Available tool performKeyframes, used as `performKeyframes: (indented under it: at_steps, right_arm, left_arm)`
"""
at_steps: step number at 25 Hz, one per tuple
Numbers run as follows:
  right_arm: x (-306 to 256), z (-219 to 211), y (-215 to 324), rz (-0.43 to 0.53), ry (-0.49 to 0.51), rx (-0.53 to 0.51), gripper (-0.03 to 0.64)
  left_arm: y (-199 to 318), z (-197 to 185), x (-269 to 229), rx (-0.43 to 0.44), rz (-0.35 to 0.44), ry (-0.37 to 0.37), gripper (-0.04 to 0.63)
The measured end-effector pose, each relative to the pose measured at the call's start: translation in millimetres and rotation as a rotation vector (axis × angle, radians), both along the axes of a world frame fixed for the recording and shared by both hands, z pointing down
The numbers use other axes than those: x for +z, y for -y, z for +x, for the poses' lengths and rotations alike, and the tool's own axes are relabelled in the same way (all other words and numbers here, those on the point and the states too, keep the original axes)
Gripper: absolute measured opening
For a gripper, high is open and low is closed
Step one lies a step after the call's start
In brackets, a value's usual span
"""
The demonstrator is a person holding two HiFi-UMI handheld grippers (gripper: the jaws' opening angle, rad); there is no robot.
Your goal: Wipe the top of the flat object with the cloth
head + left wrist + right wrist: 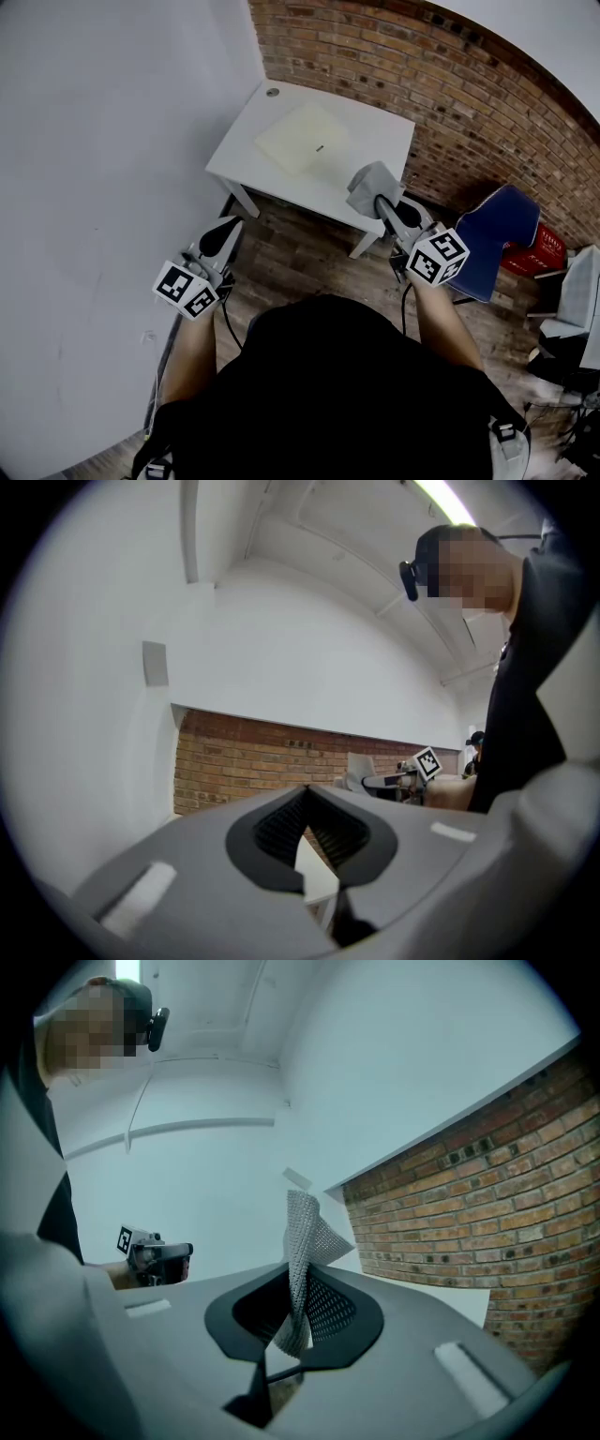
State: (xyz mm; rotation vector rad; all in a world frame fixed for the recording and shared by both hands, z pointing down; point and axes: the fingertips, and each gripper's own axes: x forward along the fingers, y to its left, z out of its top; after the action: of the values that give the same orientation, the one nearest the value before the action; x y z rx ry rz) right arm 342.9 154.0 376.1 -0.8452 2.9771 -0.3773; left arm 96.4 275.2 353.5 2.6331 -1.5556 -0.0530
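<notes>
— Our right gripper (pixel 298 1309) clamps the grey mesh cloth (pixel 307 1227); our left gripper (pixel 306 808) is closed on nothing.
— And the cream flat pad (pixel 305 139)?
— Lying on the white table (pixel 375 141), well ahead of us. We judge the cloth light and floppy; a pinch at its bunched edge lets the rest trail flat over the pad.
</notes>
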Motion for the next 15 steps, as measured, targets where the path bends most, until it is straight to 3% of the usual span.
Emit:
performKeyframes:
  at_steps: [15]
  right_arm:
    - [10, 17, 1, -0.005, -0.025, -0.008, 0.021]
  left_arm:
    - [7, 27, 14, 0.030, -0.020, 0.011, 0.002]
